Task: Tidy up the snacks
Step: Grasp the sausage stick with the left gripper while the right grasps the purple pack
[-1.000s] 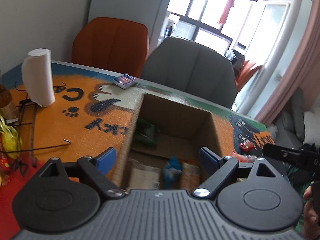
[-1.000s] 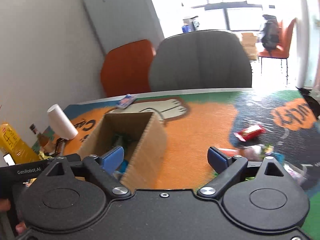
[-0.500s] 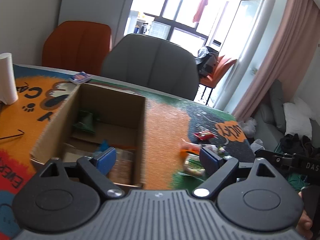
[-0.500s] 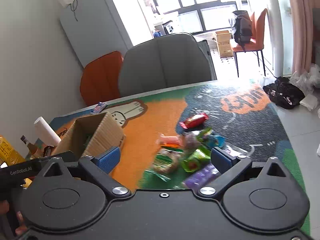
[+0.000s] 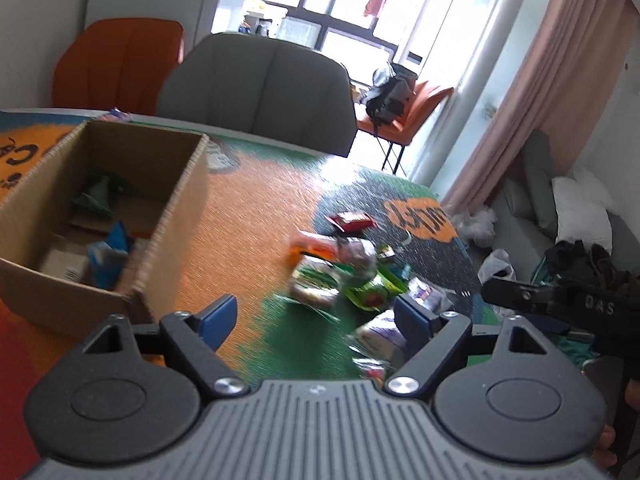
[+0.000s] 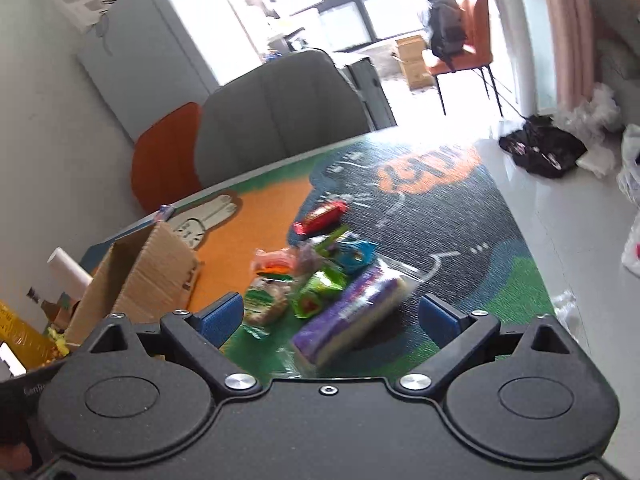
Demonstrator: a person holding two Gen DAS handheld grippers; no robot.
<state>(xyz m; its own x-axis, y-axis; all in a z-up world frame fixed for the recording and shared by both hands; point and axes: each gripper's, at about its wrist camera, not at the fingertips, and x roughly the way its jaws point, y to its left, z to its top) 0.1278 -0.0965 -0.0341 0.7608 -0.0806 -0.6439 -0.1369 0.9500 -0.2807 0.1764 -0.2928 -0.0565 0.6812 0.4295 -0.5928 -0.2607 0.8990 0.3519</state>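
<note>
An open cardboard box (image 5: 168, 216) stands at the left on the printed mat, with a green packet (image 5: 98, 196) and a blue packet (image 5: 108, 252) inside. Loose snacks lie in a pile (image 5: 340, 268) to its right, a red bar (image 5: 350, 220) beyond them. My left gripper (image 5: 316, 316) hovers before the pile, its jaws closing with nothing between them. My right gripper (image 6: 330, 316) is open above a purple pack (image 6: 352, 312) that sits ahead of its fingers, untouched. A green pack (image 6: 316, 296), an orange pack (image 6: 274, 262) and the red bar (image 6: 320, 214) lie further on; the box (image 6: 148, 276) is at the left.
A grey chair (image 5: 260, 88) and an orange chair (image 5: 116, 64) stand behind the table. A paper roll (image 6: 68, 266) and a yellow bag (image 6: 20, 328) are left of the box. The table's right edge (image 6: 532, 248) drops to the floor.
Both views have swung right, from over the box to the snack pile, and come lower. The left jaws have narrowed slightly. Nothing has been picked up.
</note>
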